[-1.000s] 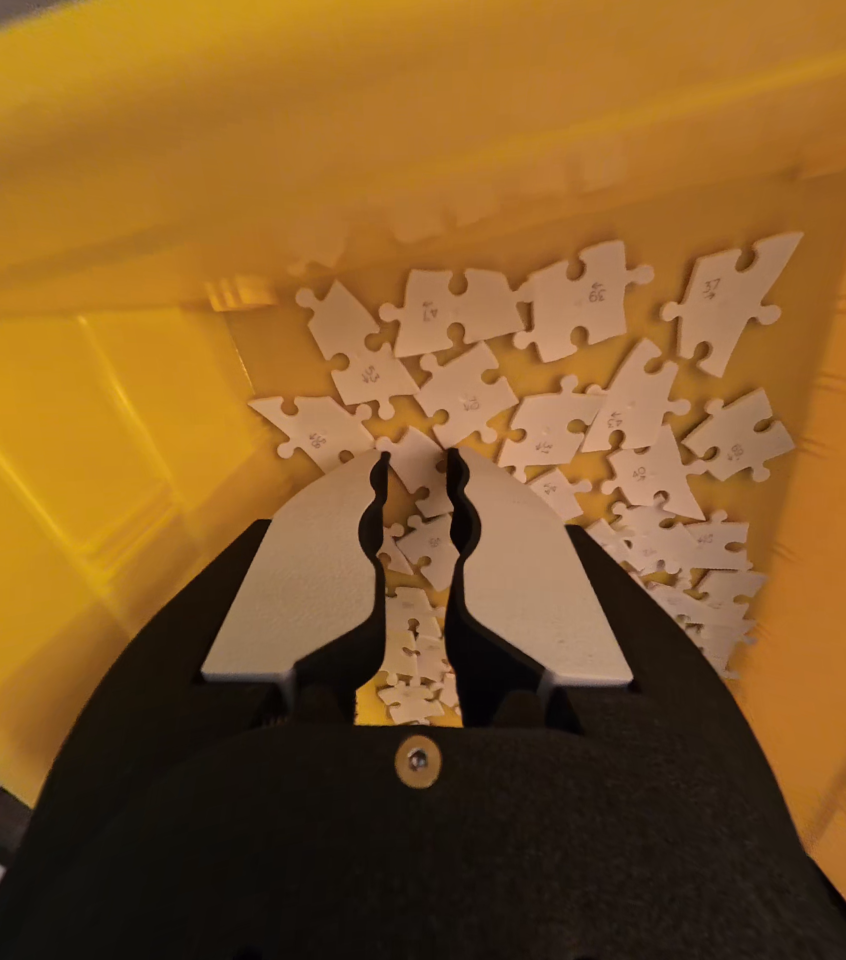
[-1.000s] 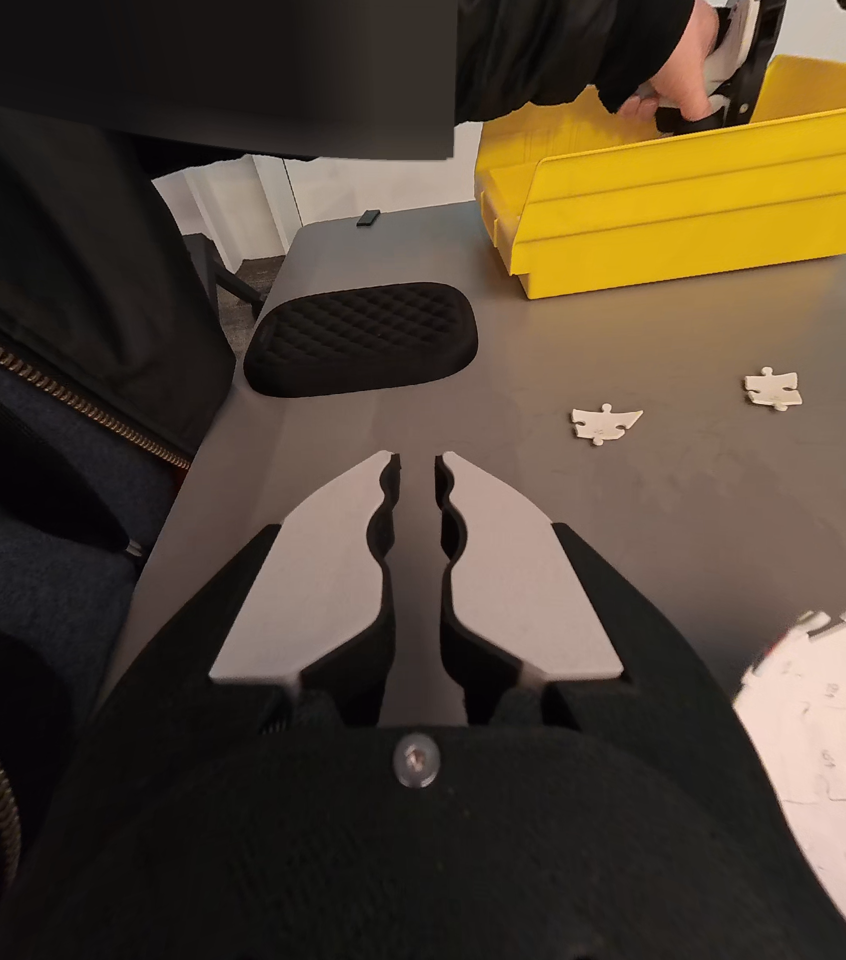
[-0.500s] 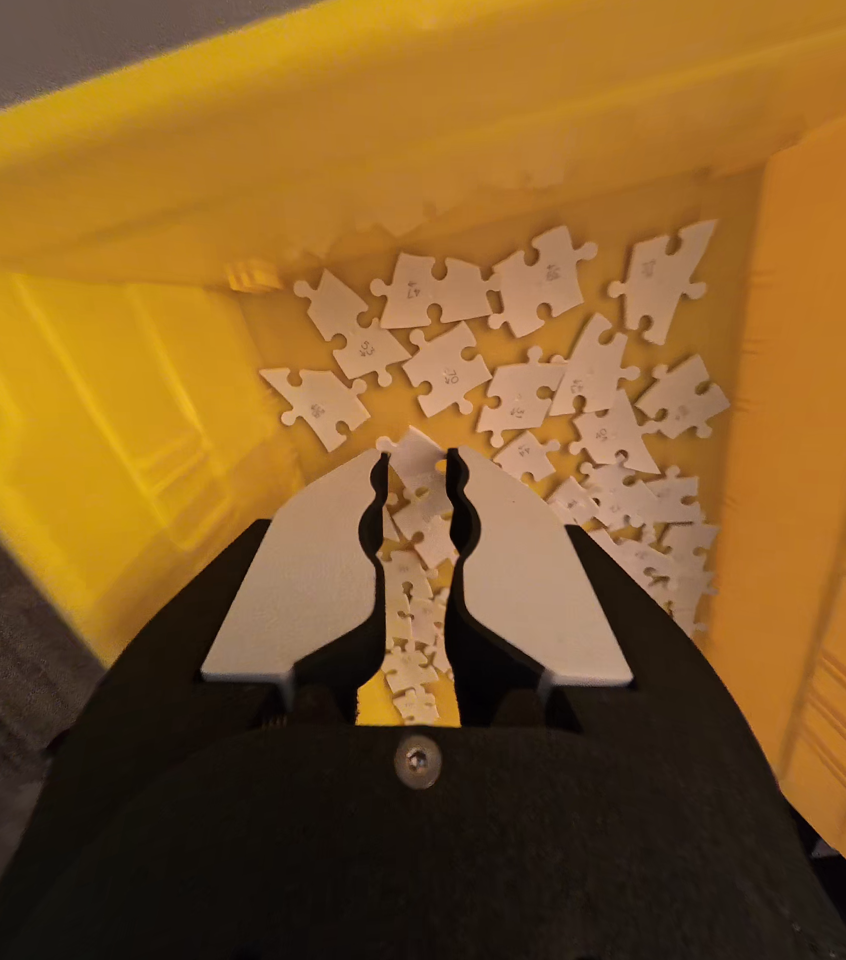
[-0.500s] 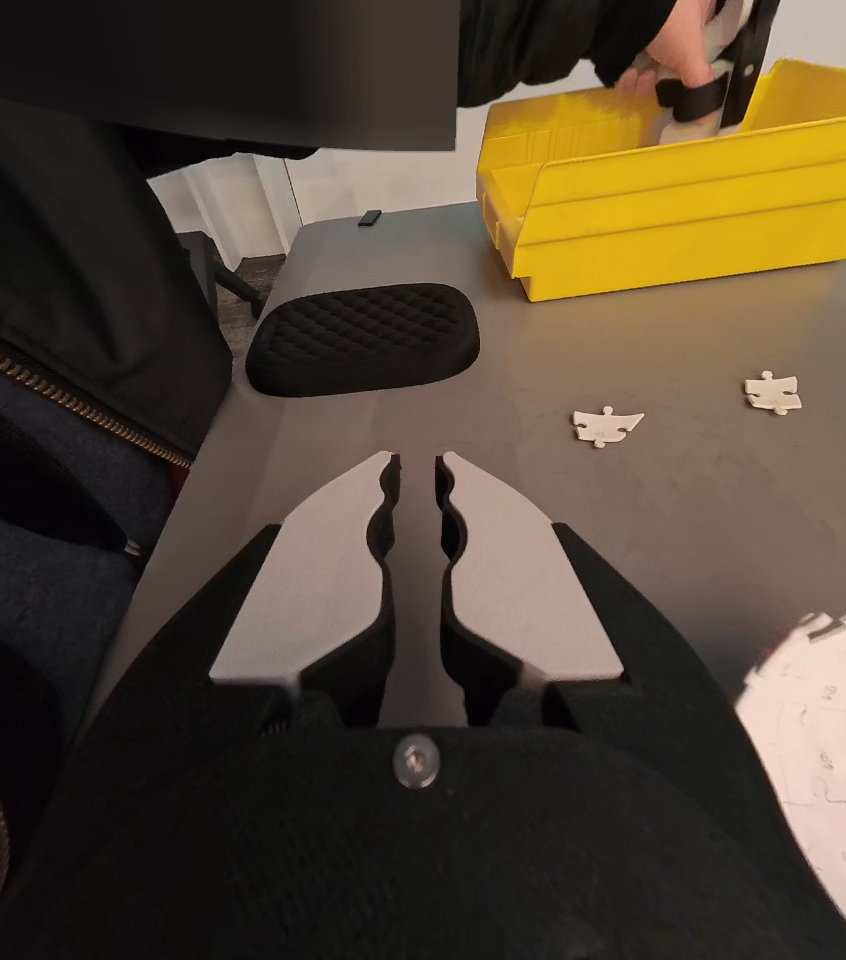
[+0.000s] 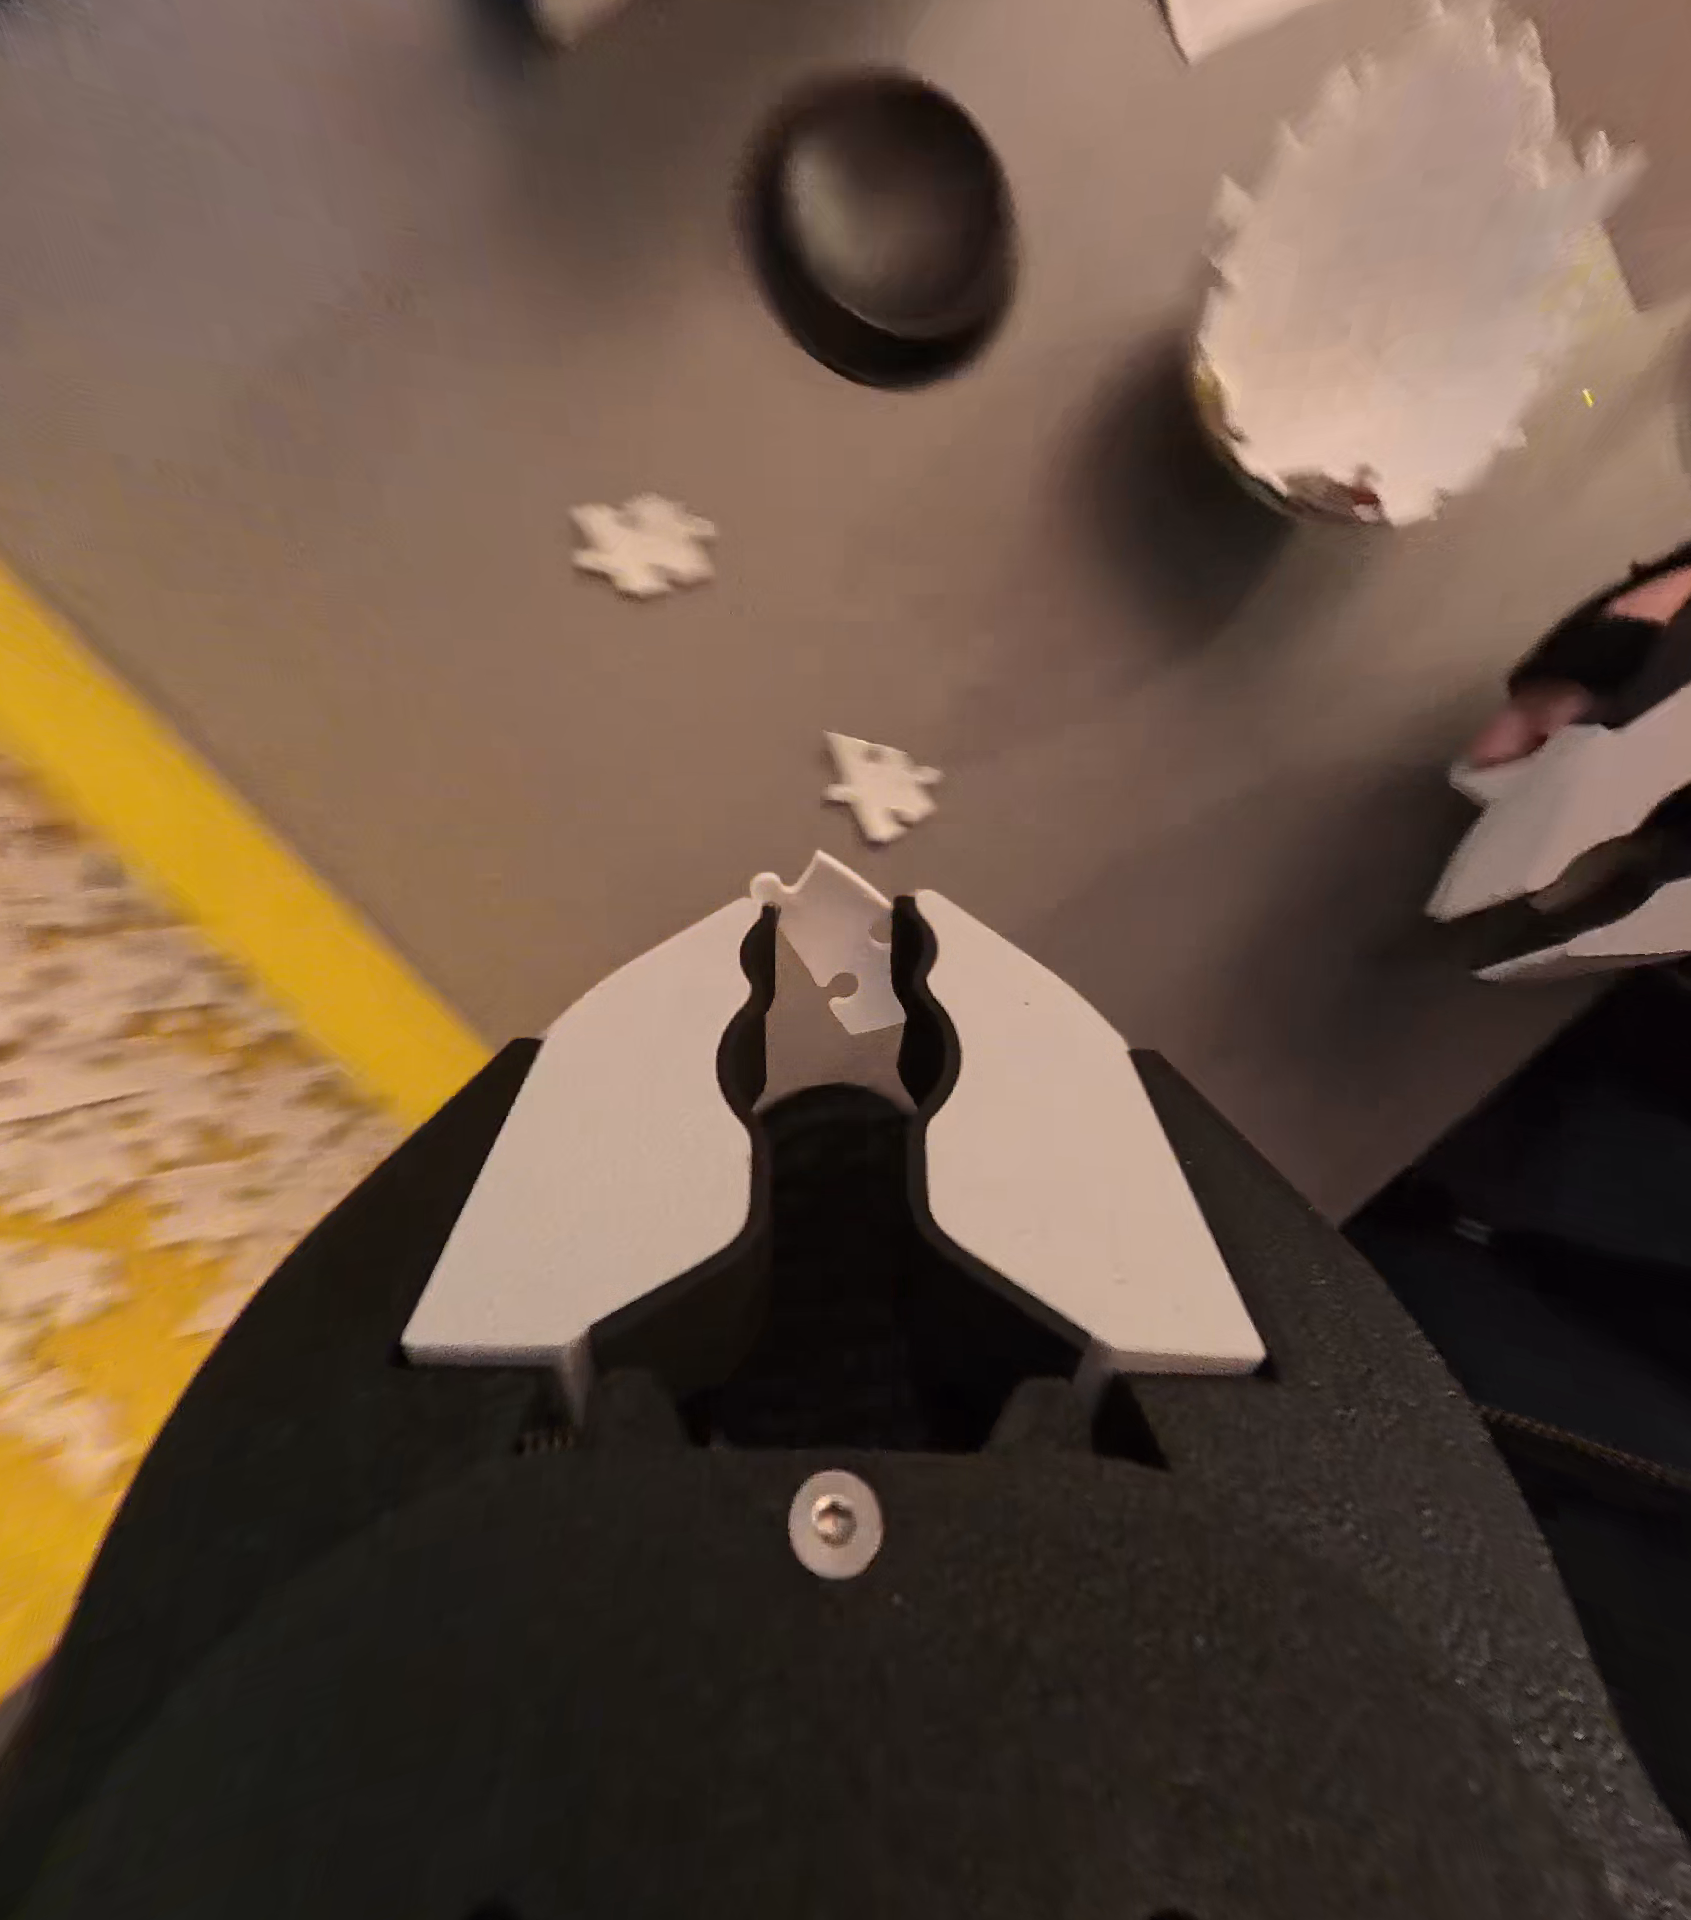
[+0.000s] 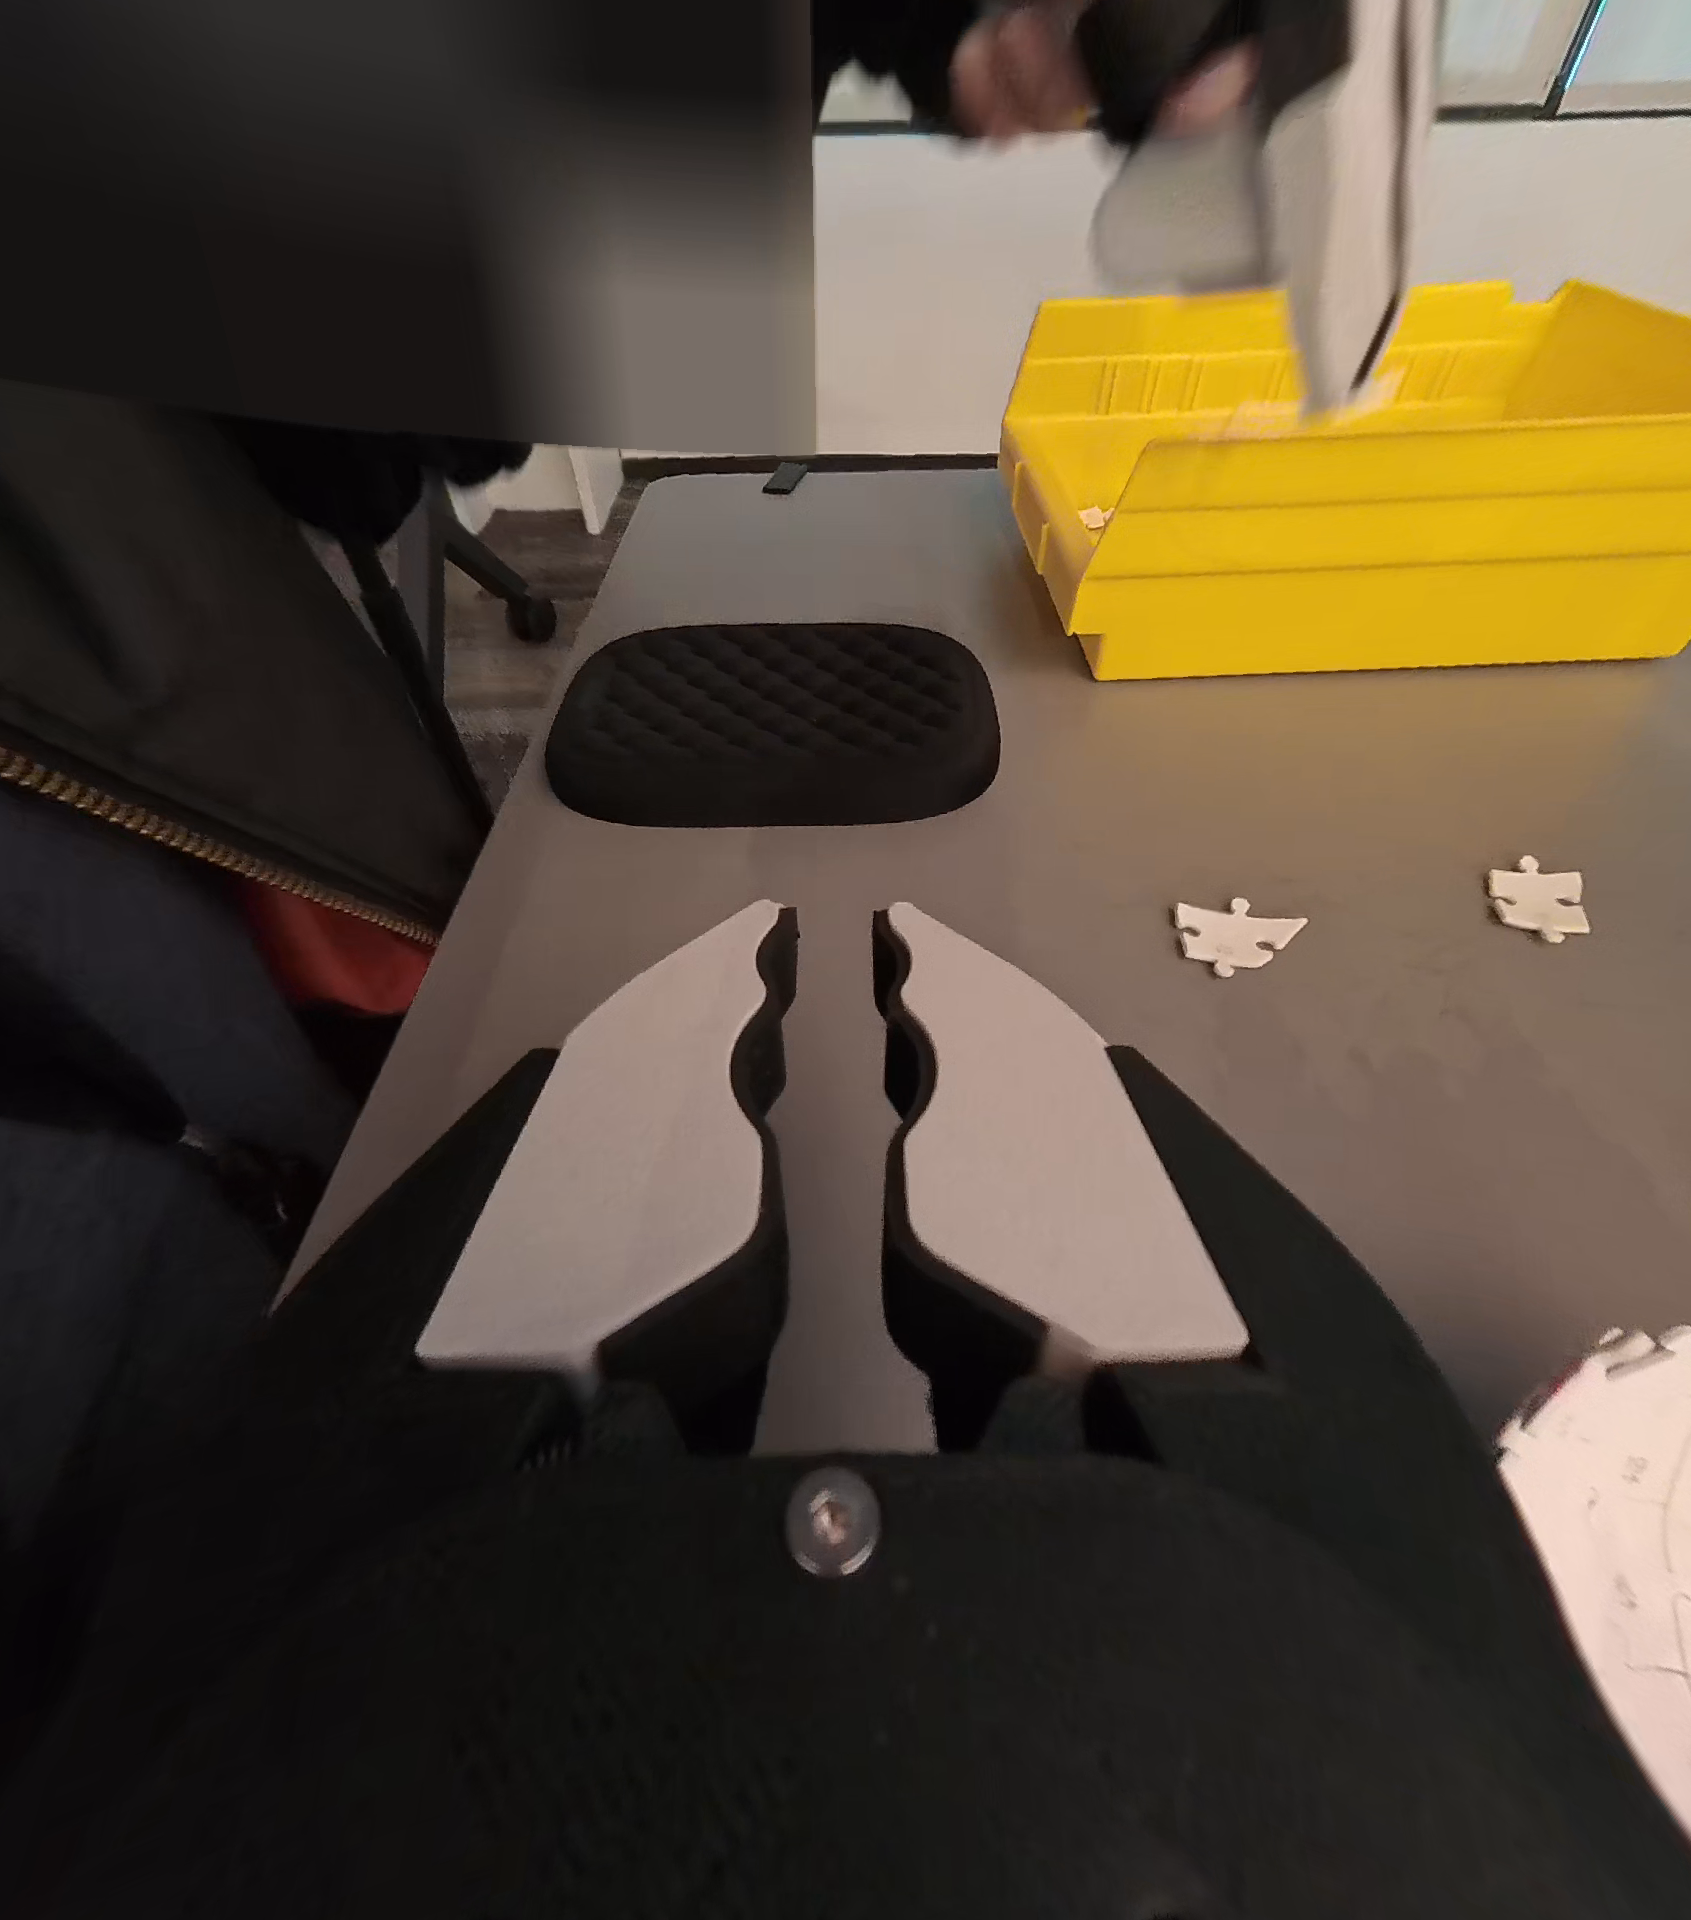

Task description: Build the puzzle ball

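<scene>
My left tongs point(image 5: 833, 914) clamped on a white puzzle piece point(image 5: 836, 948) at the tips, above the tabletop point(image 5: 405, 416); right tongs point(image 6: 835, 920) slightly apart, holding nothing.

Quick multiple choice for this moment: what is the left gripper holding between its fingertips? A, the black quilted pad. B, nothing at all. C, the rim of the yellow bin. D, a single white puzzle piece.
D: in the left wrist view the left gripper is closed on a white puzzle piece above the grey table, clear of the yellow bin.
</scene>
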`<state>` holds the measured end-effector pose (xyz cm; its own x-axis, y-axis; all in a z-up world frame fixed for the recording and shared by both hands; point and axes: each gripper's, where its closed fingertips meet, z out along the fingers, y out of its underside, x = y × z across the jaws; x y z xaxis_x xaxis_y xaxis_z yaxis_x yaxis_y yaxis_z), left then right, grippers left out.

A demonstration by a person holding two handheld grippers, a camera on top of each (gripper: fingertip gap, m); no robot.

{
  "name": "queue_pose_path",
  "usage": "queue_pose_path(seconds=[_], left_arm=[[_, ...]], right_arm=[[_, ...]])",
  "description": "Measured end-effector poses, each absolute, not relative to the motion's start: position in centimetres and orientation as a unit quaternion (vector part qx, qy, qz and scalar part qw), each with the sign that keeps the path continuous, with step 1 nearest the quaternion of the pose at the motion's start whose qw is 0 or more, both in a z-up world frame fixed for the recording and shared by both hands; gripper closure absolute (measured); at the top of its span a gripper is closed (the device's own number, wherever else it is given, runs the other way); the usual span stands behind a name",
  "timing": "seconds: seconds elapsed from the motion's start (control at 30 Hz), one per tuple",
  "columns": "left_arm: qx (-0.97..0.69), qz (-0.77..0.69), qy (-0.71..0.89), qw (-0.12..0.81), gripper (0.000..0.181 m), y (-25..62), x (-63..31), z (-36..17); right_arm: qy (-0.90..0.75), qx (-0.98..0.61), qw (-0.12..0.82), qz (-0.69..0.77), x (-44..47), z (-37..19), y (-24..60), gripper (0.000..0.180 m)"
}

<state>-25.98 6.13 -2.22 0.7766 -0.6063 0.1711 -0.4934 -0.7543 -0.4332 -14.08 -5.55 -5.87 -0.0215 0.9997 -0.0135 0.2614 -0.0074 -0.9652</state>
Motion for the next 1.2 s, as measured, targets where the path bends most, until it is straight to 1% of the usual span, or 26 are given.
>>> queue_pose_path(seconds=[0.1,0.2,0.33,0.43,0.6,0.67,0.73,0.8,0.87,0.97,1.03,1.1,1.17,1.2], left_arm=[[-0.934,-0.128,0.295,0.158,0.159,3.7,-22.7,-7.9],[-0.947,-0.123,0.259,0.143,0.159,3.2,-21.8,-11.8],[-0.958,-0.099,0.239,0.124,0.159,2.9,-21.8,-14.6],[-0.961,-0.074,0.241,0.115,0.159,2.8,-22.1,-15.5],[-0.961,-0.081,0.236,0.12,0.158,2.9,-22.3,-14.9],[-0.959,-0.081,0.226,0.151,0.157,3.6,-23.0,-13.4],[-0.955,-0.09,0.217,0.182,0.154,3.8,-23.7,-10.6],[-0.944,-0.073,0.229,0.225,0.154,4.0,-25.4,-6.7],[-0.934,-0.009,0.236,0.269,0.155,4.9,-29.3,-2.3],[-0.924,0.079,0.228,0.296,0.155,8.5,-36.6,2.5],[-0.934,0.064,0.229,0.265,0.155,11.5,-39.7,2.1],[-0.945,0.039,0.243,0.216,0.155,14.6,-41.8,-0.6],[-0.942,0.044,0.27,0.196,0.145,17.7,-43.8,-3.9],[-0.94,0.052,0.278,0.191,0.144,19.1,-44.9,-5.5]], right_arm=[[-0.569,-0.555,0.428,0.43,-13.9,-5.5,-5.8,0.164],[-0.568,-0.552,0.431,0.433,-13.9,-5.3,-6.1,0.163],[-0.575,-0.558,0.426,0.42,-13.9,-5.8,-6.1,0.163],[-0.58,-0.556,0.427,0.415,-14.0,-5.8,-6.2,0.163],[-0.58,-0.557,0.428,0.412,-13.9,-5.9,-6.2,0.163],[-0.578,-0.557,0.429,0.413,-13.8,-5.8,-6.1,0.163],[-0.577,-0.556,0.431,0.414,-13.7,-5.7,-6.1,0.163],[-0.575,-0.555,0.432,0.417,-13.7,-5.6,-6.0,0.163],[-0.573,-0.553,0.434,0.422,-13.7,-5.5,-6.0,0.163],[-0.57,-0.551,0.433,0.43,-13.8,-5.5,-6.0,0.163],[-0.57,-0.552,0.432,0.429,-13.9,-5.7,-5.9,0.162],[-0.57,-0.554,0.431,0.427,-13.9,-6.0,-5.7,0.162],[-0.567,-0.56,0.427,0.427,-13.9,-6.3,-5.4,0.162],[-0.565,-0.563,0.425,0.428,-13.9,-6.5,-5.2,0.162]])
